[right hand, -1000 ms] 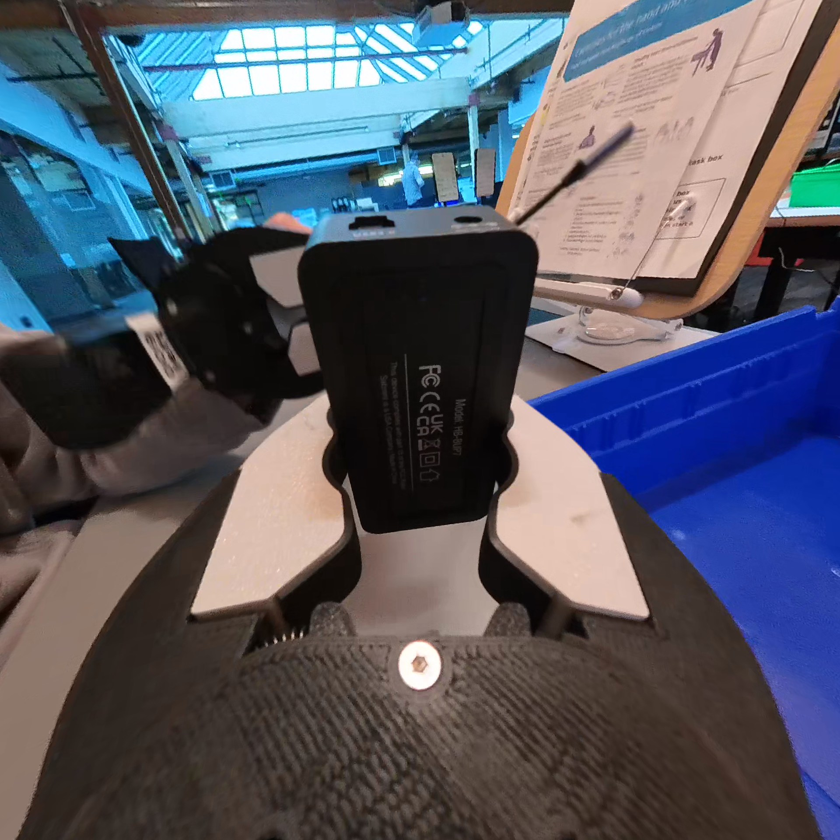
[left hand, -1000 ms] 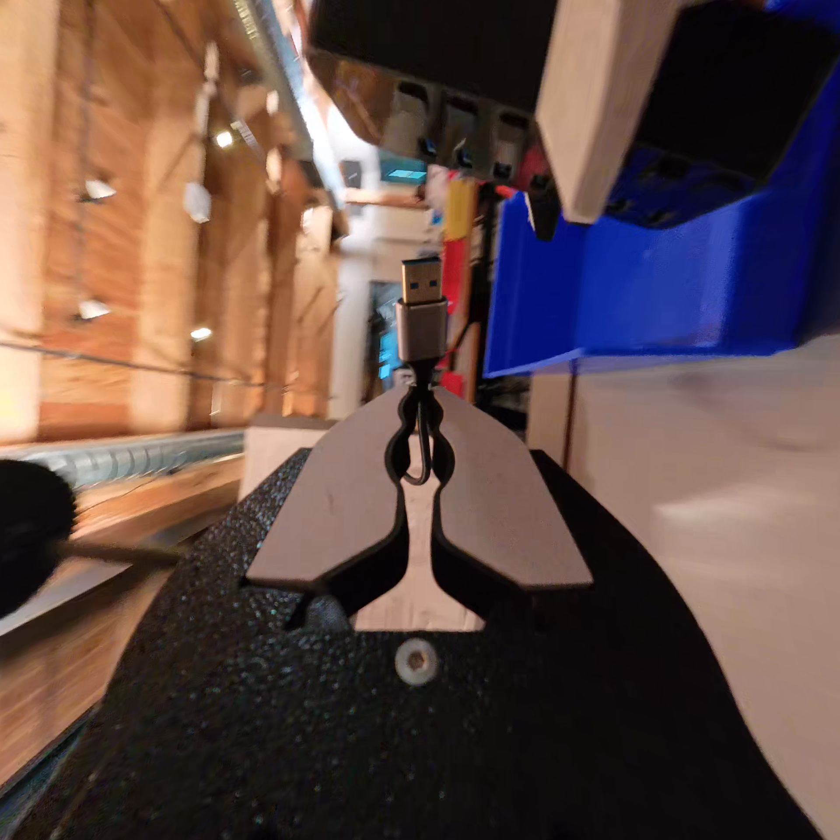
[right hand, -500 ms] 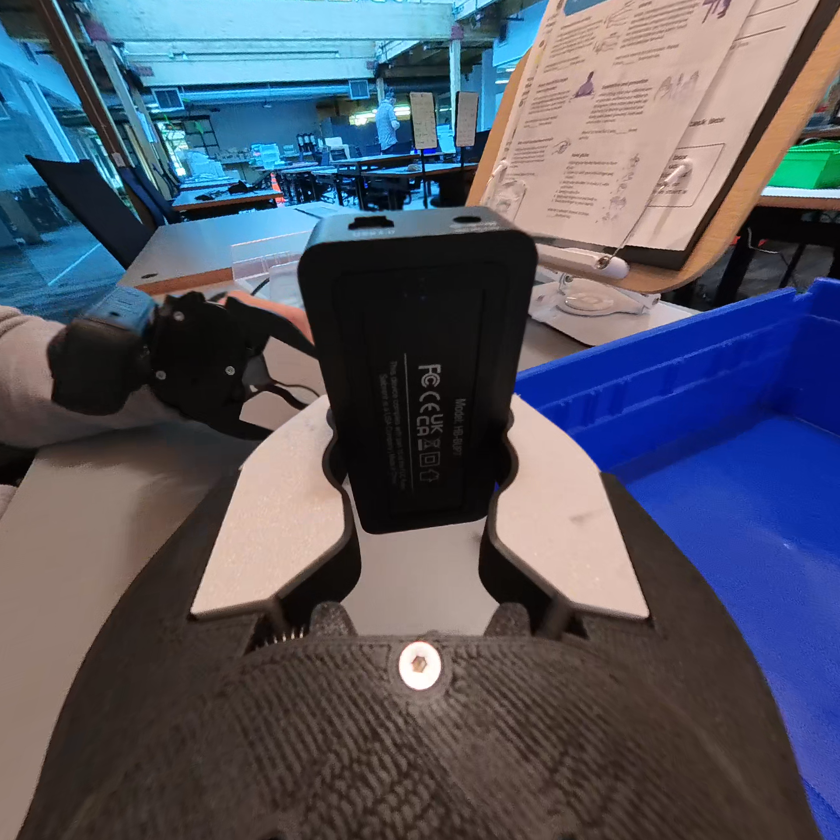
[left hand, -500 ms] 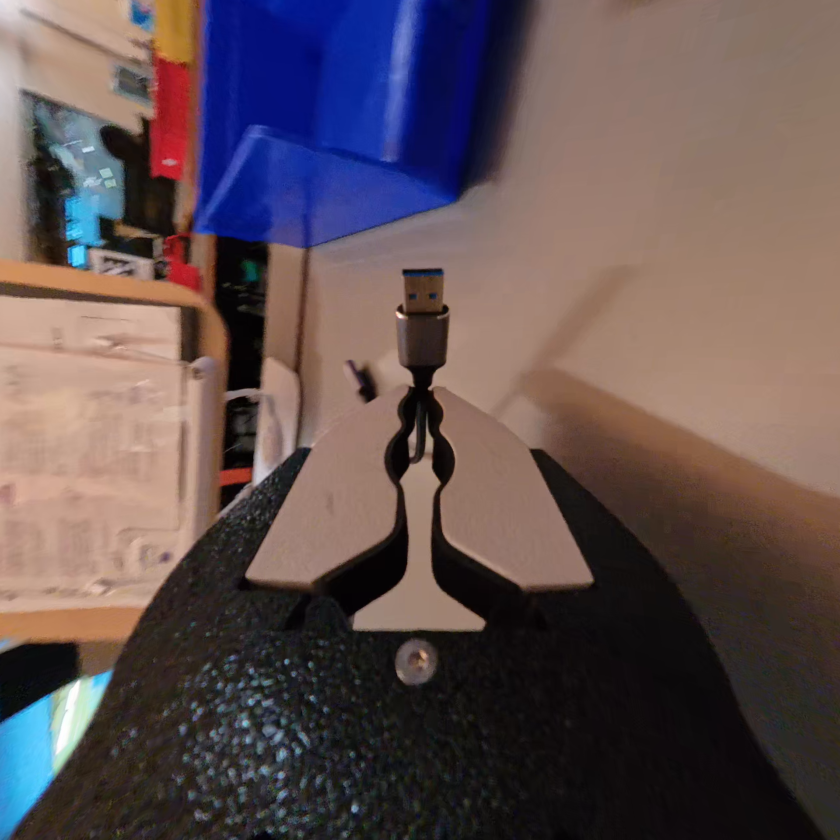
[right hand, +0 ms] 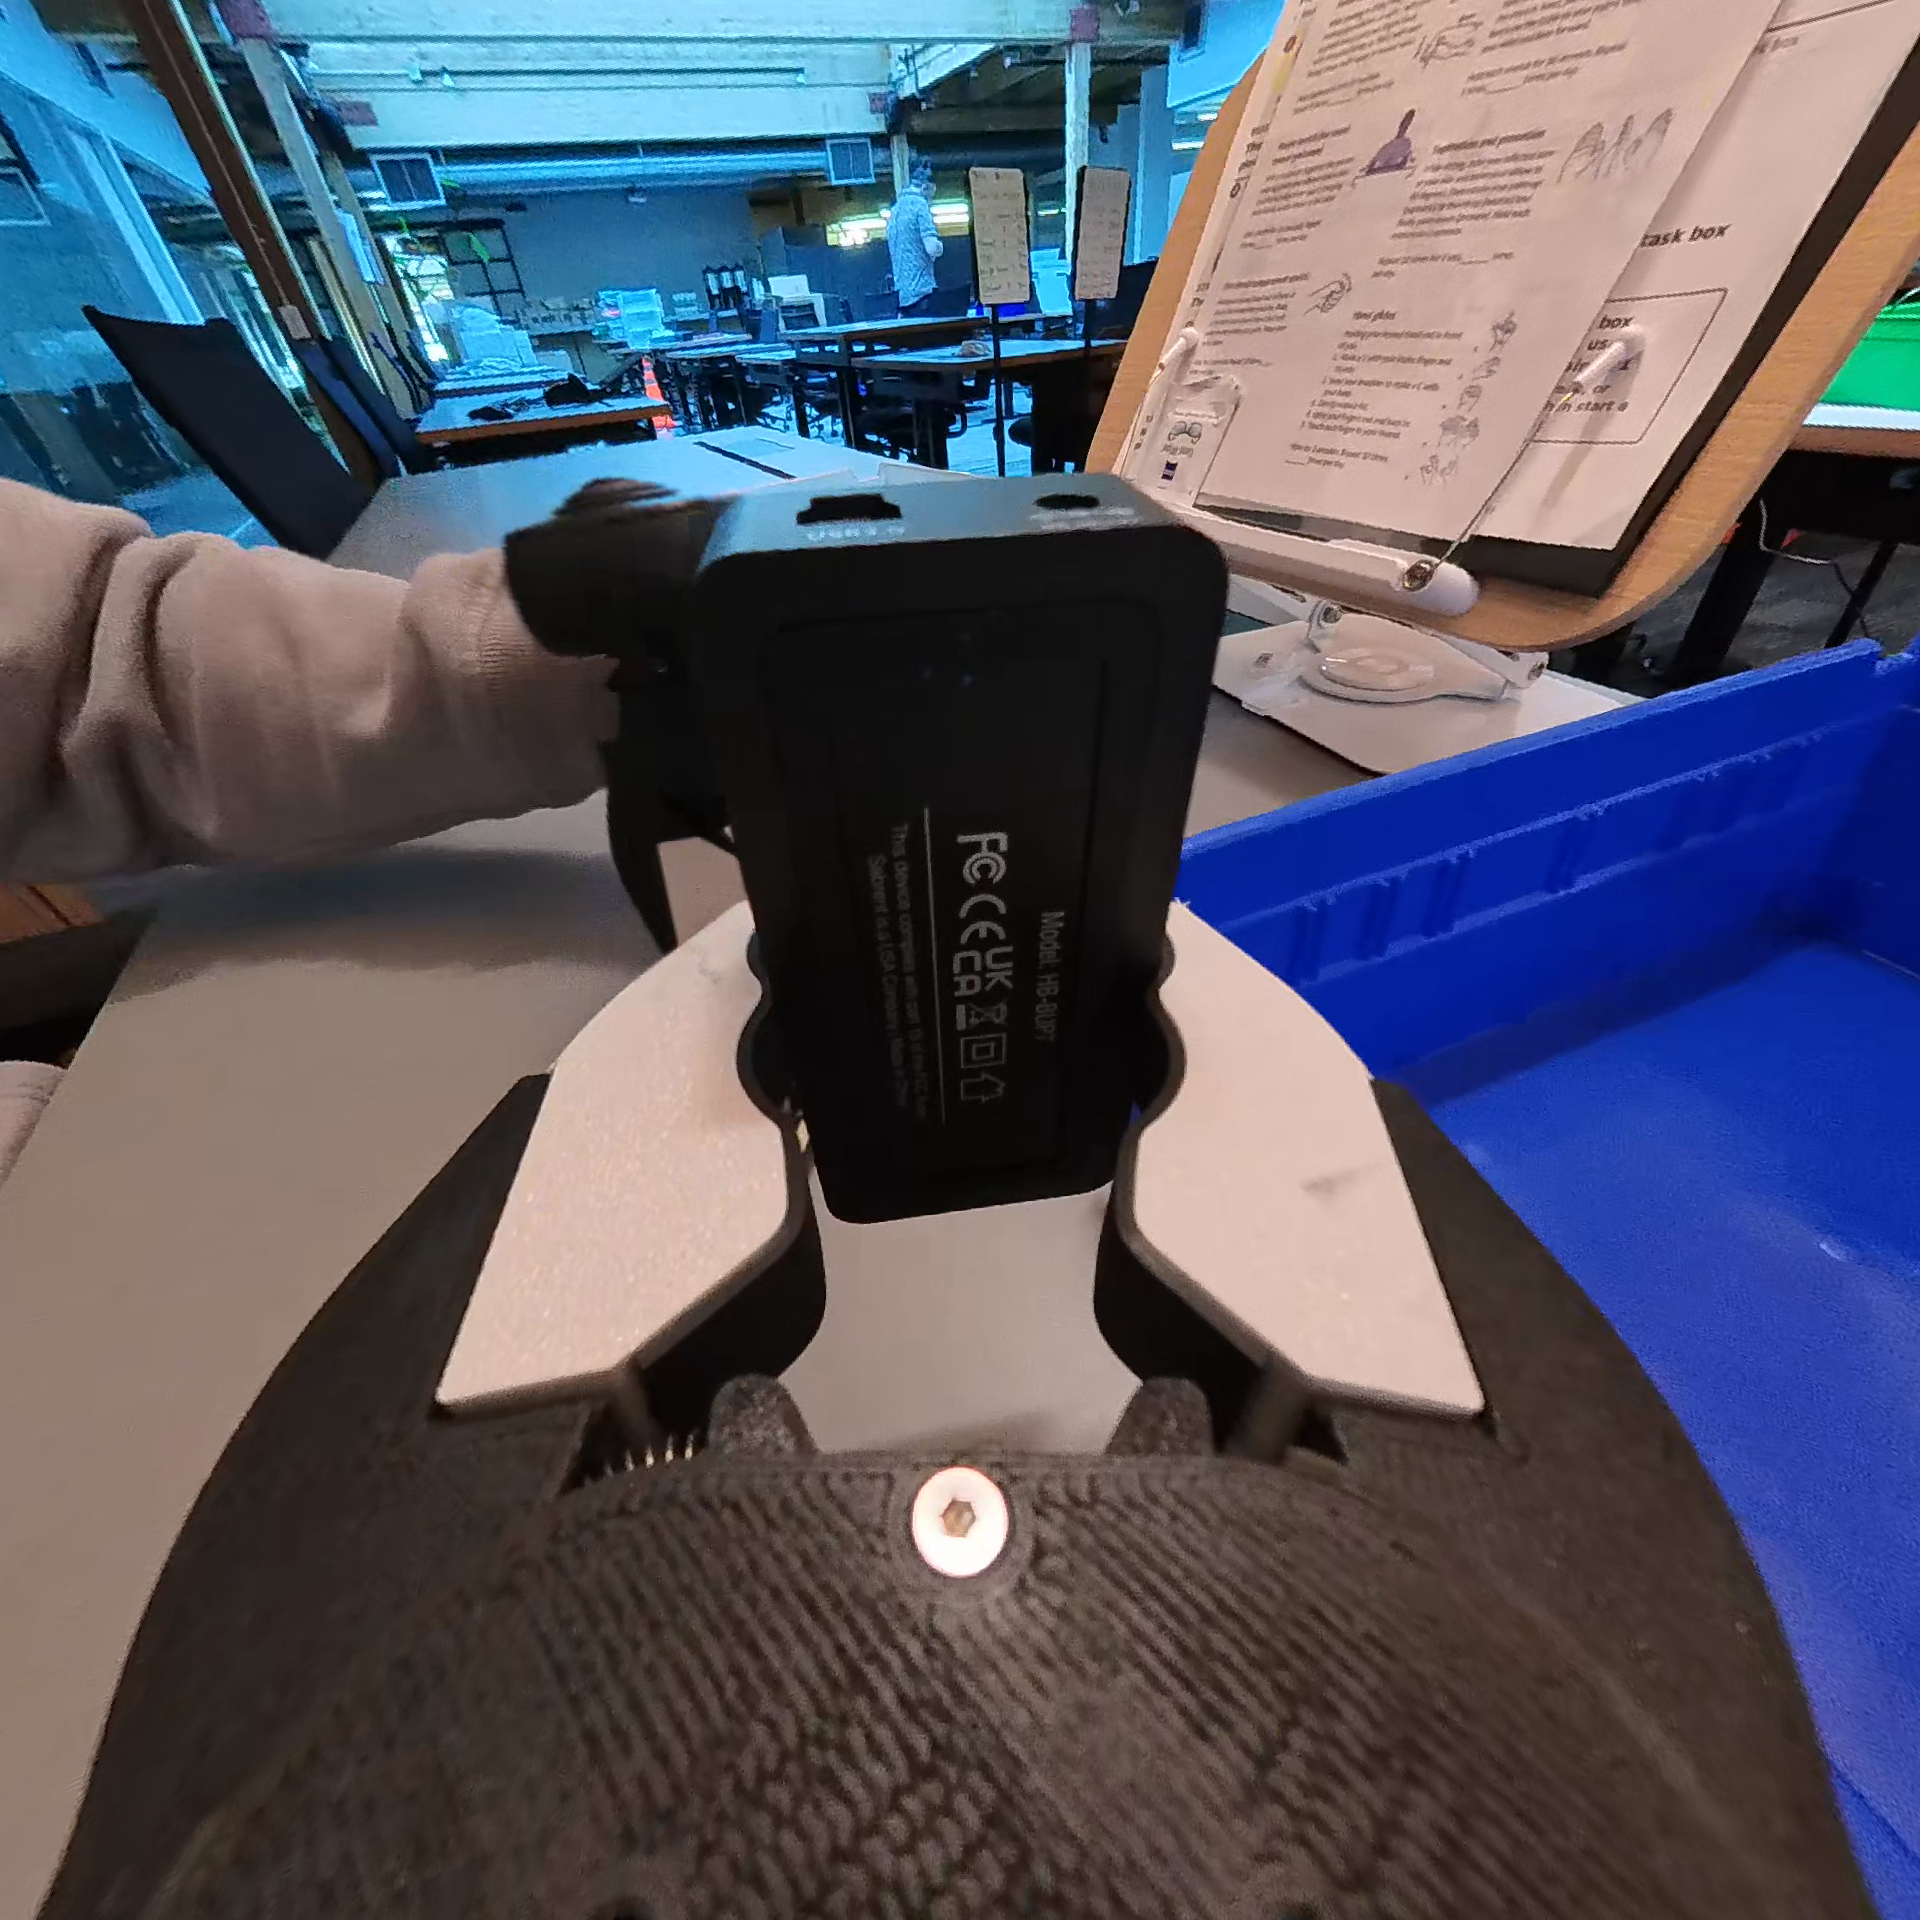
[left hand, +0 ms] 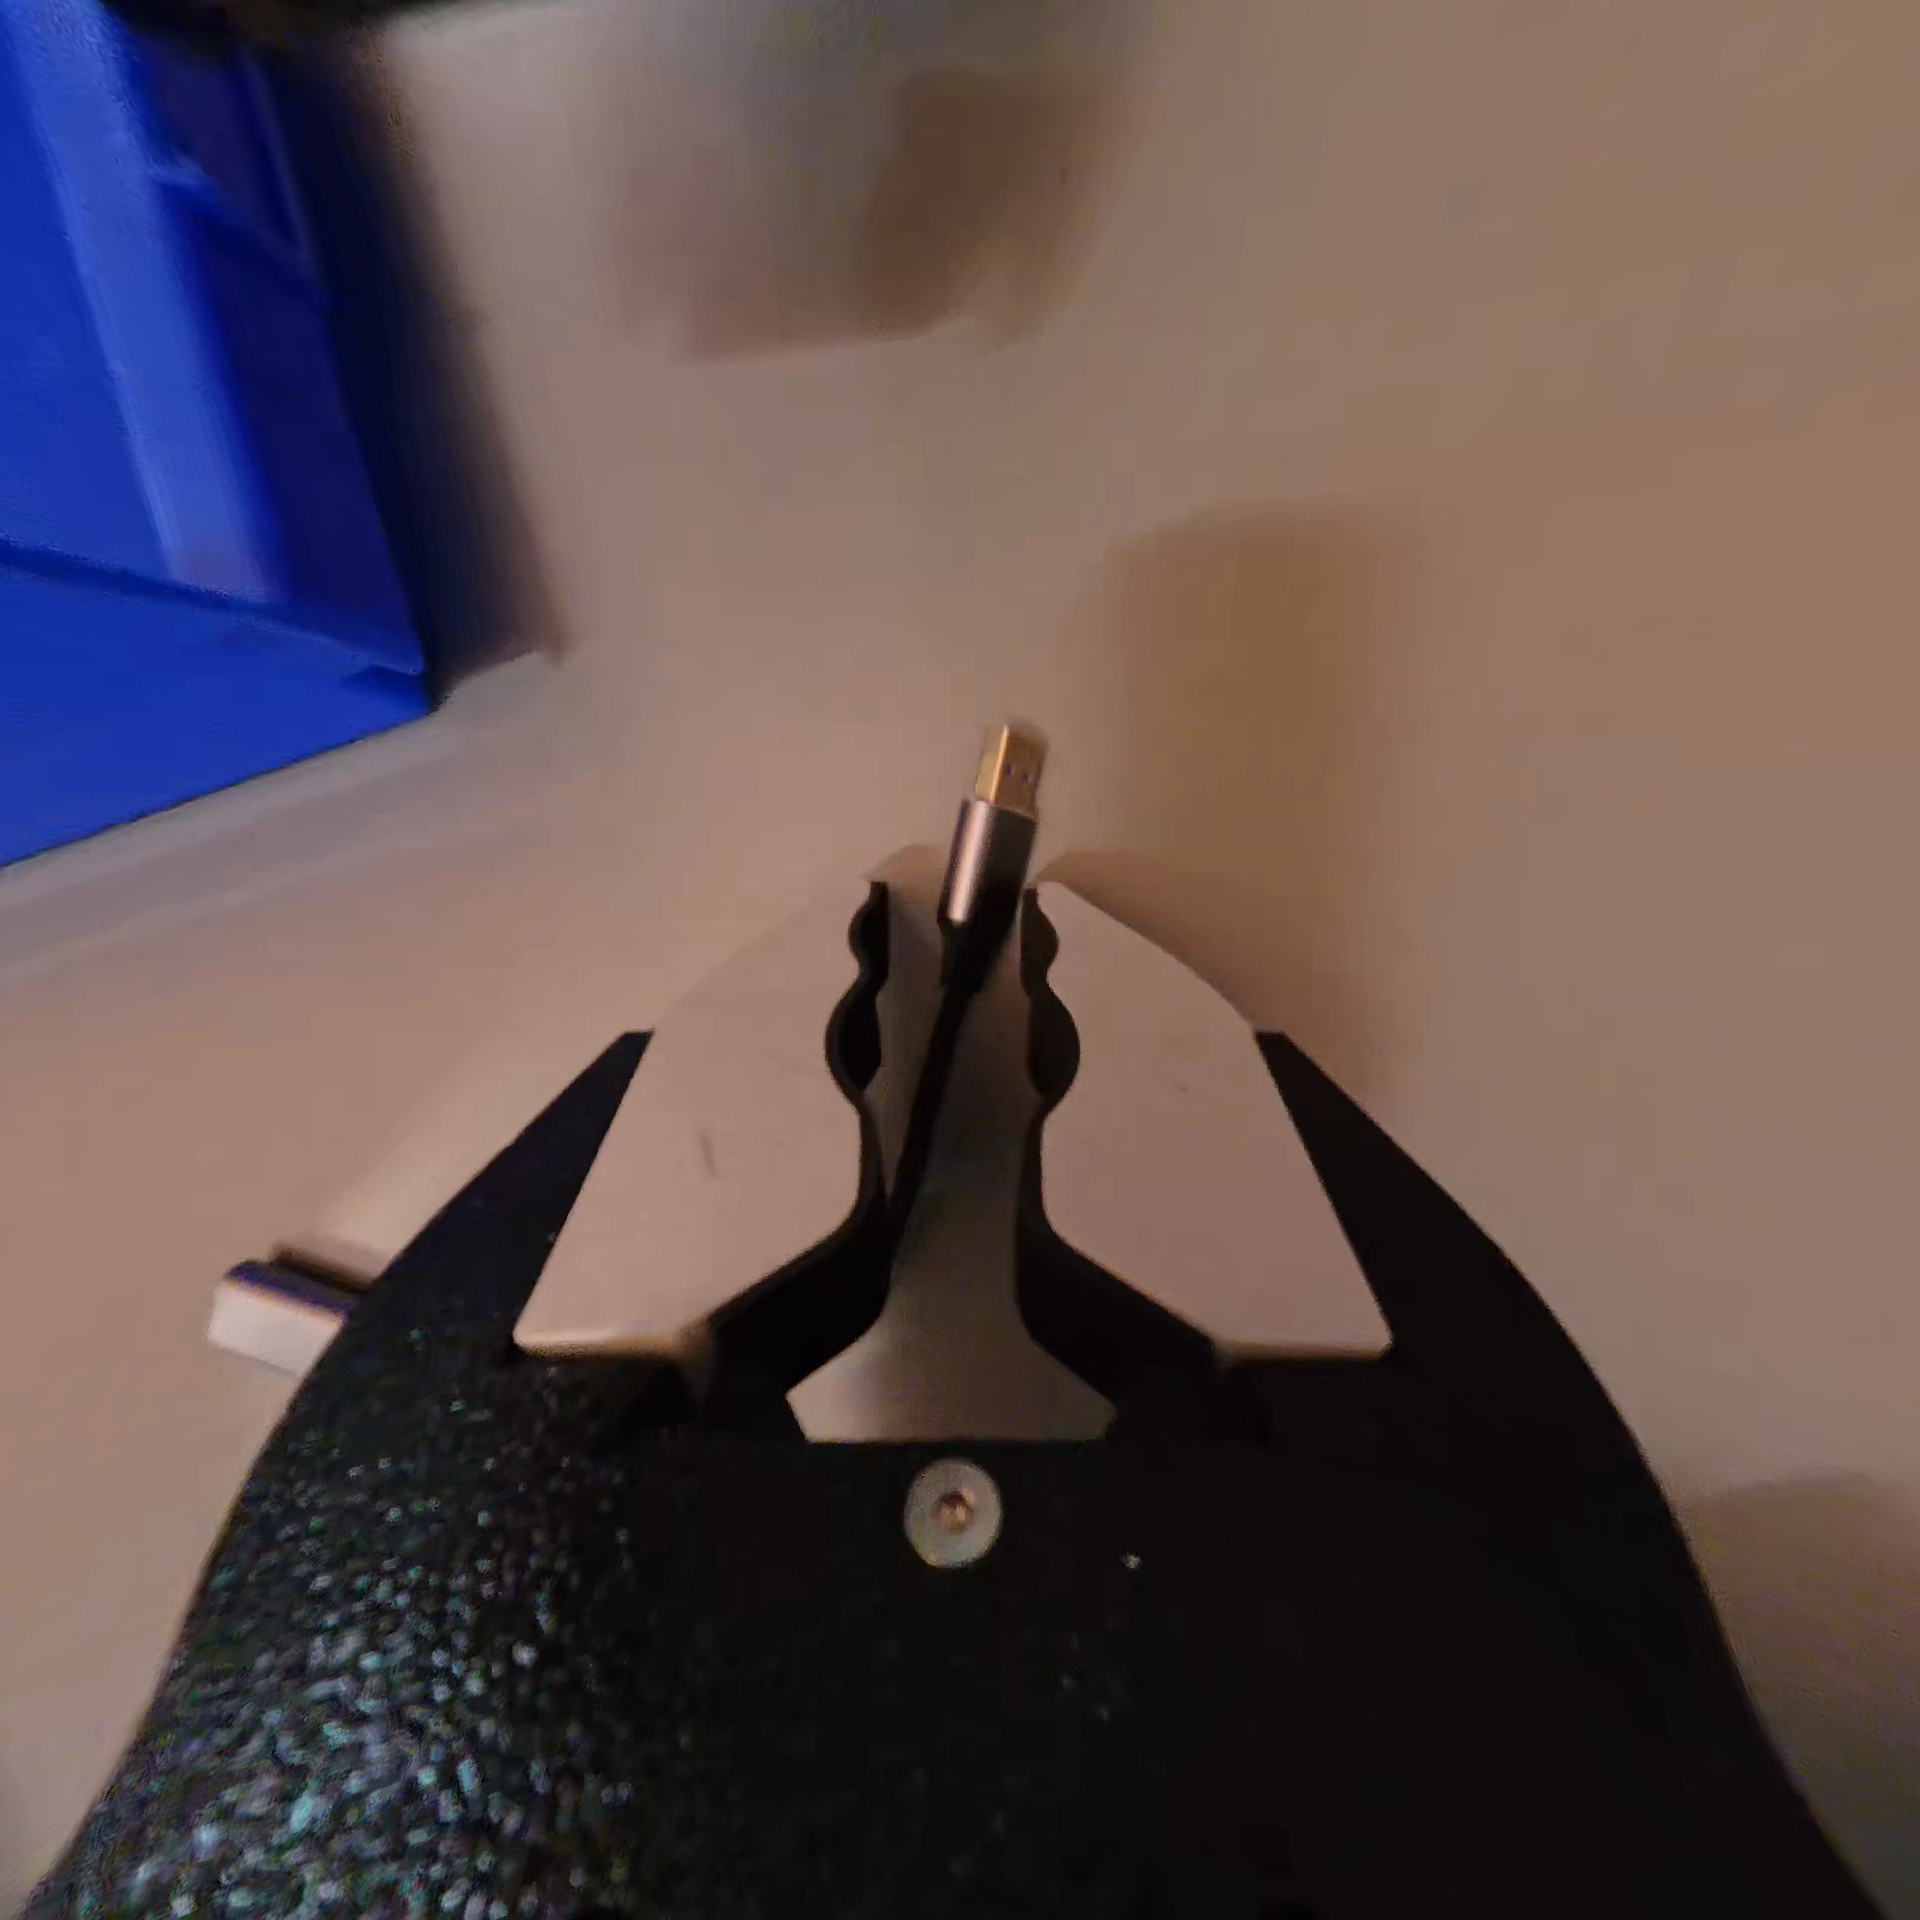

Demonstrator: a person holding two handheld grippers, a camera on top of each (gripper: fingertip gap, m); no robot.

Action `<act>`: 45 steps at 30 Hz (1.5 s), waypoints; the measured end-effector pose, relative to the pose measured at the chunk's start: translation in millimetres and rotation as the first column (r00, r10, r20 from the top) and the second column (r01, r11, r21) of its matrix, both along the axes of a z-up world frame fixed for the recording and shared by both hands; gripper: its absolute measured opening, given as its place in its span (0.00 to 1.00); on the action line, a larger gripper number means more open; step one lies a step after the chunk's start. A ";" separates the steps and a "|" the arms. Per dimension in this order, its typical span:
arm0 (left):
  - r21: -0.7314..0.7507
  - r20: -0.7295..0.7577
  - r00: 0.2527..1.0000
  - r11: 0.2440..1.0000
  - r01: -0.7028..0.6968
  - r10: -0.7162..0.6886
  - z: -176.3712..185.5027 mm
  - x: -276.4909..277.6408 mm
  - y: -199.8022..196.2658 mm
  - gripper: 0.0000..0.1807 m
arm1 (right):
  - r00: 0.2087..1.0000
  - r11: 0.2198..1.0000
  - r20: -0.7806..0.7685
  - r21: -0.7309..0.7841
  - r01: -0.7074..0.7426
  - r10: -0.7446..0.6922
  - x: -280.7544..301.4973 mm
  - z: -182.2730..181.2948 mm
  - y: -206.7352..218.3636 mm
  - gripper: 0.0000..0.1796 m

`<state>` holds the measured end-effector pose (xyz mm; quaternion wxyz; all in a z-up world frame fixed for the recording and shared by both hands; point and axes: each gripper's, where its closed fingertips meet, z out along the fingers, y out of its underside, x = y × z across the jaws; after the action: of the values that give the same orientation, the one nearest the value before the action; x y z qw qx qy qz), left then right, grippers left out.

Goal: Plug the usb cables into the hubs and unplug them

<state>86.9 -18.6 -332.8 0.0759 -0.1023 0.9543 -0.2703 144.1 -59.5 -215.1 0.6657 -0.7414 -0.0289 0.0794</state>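
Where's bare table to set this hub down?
Bare table lies left of the blue bin, below the sleeve. The bin's floor shows bare too. It is crowded behind the hub: the other hand and the document stand sit there.

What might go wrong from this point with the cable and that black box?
The left tongs are open, and the usb plug lies loose and tilted between them: a regrasp may catch it crooked. The right tongs pinch only the near end of the hub, so a plug's push might lever it askew.
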 end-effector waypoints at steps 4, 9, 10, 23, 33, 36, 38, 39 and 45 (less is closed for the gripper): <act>-0.025 0.029 0.999 1.000 0.014 -0.013 -0.1 2.2 -0.5 0.07 | 0.999 0.999 -0.034 0.024 0.023 -0.022 5.1 3.9 -1.4 0.36; 0.094 0.488 0.872 0.990 -0.105 0.046 24.8 33.3 9.1 0.06 | 0.994 0.997 -0.094 0.044 0.058 -0.054 10.4 9.2 0.1 0.36; 0.086 0.584 0.809 0.985 -0.152 0.074 41.2 39.7 10.5 0.06 | 0.993 0.997 -0.105 0.050 0.066 -0.060 11.6 10.2 0.4 0.36; 0.182 0.977 -0.003 0.837 -0.516 -0.215 153.5 57.7 -10.5 0.05 | 0.990 0.991 -0.114 0.117 -0.070 0.083 -16.9 20.2 7.1 0.36; 0.171 0.978 0.169 0.924 -0.342 -0.119 144.9 50.7 -21.7 0.04 | 0.990 0.987 -0.054 0.103 -0.121 0.127 -19.3 15.9 -2.6 0.36; 0.190 0.976 0.174 0.913 -0.360 -0.135 145.7 51.1 -19.8 0.05 | 0.987 0.983 -0.068 0.119 -0.138 0.146 -21.7 18.2 -3.4 0.36; 0.199 0.974 0.175 0.914 -0.353 -0.145 144.8 50.6 -22.2 0.04 | 0.987 0.983 -0.064 0.115 -0.141 0.149 -23.0 17.2 -2.3 0.36; 0.201 0.972 0.185 0.915 -0.350 -0.143 143.6 50.6 -23.2 0.05 | 0.987 0.984 -0.059 0.109 -0.140 0.147 -23.2 15.9 -1.5 0.36; 0.201 0.965 0.227 0.919 -0.338 -0.128 139.3 50.7 -24.5 0.04 | 0.989 0.984 -0.052 0.120 -0.134 0.141 -23.7 16.3 0.2 0.36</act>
<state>137.6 -43.1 -193.6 0.6851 0.0376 0.7227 -0.0835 120.4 -59.3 -198.9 0.7012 -0.6949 -0.0644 0.1459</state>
